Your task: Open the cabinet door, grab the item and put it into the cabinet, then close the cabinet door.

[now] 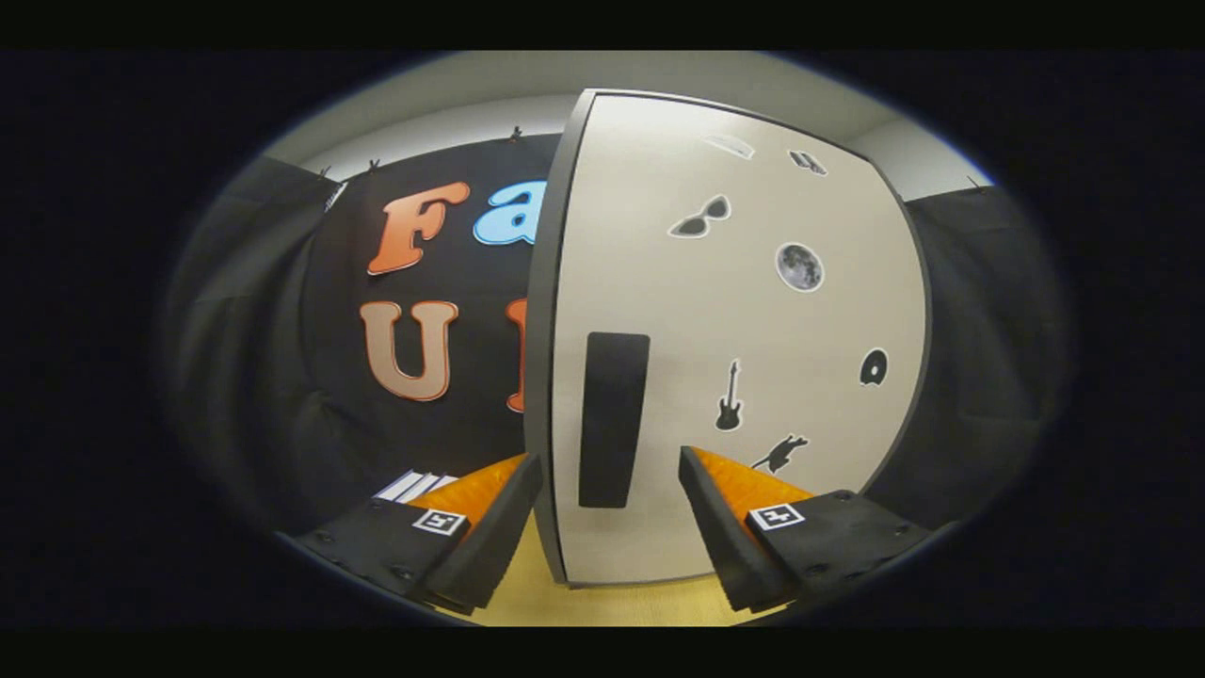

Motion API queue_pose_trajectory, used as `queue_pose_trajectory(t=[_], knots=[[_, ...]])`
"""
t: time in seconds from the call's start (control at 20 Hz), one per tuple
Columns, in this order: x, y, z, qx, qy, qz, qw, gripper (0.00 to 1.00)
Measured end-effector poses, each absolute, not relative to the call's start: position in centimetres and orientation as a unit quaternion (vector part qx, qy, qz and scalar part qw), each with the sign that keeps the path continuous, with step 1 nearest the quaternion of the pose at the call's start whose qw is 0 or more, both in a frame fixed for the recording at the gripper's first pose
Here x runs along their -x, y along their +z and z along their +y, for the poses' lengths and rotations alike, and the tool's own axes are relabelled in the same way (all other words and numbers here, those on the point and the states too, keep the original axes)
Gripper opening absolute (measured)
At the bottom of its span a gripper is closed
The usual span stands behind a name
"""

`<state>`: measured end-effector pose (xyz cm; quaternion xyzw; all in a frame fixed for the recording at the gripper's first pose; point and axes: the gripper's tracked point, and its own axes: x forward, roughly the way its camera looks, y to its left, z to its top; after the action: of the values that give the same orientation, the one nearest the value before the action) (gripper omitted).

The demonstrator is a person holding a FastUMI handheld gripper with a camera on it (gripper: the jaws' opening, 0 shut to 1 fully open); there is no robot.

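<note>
A white cabinet (744,330) with a dark frame stands just ahead of me on a yellow wooden table (612,603). Its door (819,395) carries several small black stickers. A black vertical handle (612,419) sits near the door's left edge, right ahead of the gap between my fingers. My gripper (610,471) is open, its black and orange fingers spread to either side of the handle's lower end and not touching it. The door looks shut against the cabinet.
A small white striped object (412,486) lies on the table beyond my left finger, partly hidden by it. Black cloth walls stand left and right of the cabinet. A pale ceiling runs above.
</note>
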<state>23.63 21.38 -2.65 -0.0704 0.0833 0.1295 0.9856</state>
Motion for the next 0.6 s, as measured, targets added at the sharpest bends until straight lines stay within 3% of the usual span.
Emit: queue_pose_trajectory(t=[0.3,0.35,0.45,0.5,0.6], knots=[[-26.2,-3.4,22.0,0.064,0.130,0.099,0.984,0.77],[-26.5,-3.6,22.3,0.063,0.136,0.104,0.983,0.63],[-26.2,-3.6,22.1,0.063,0.132,0.102,0.984,0.54],[-26.2,-3.3,21.9,0.055,0.131,0.102,0.985,0.54],[-25.9,-3.4,21.9,0.034,0.139,0.105,0.984,0.41]])
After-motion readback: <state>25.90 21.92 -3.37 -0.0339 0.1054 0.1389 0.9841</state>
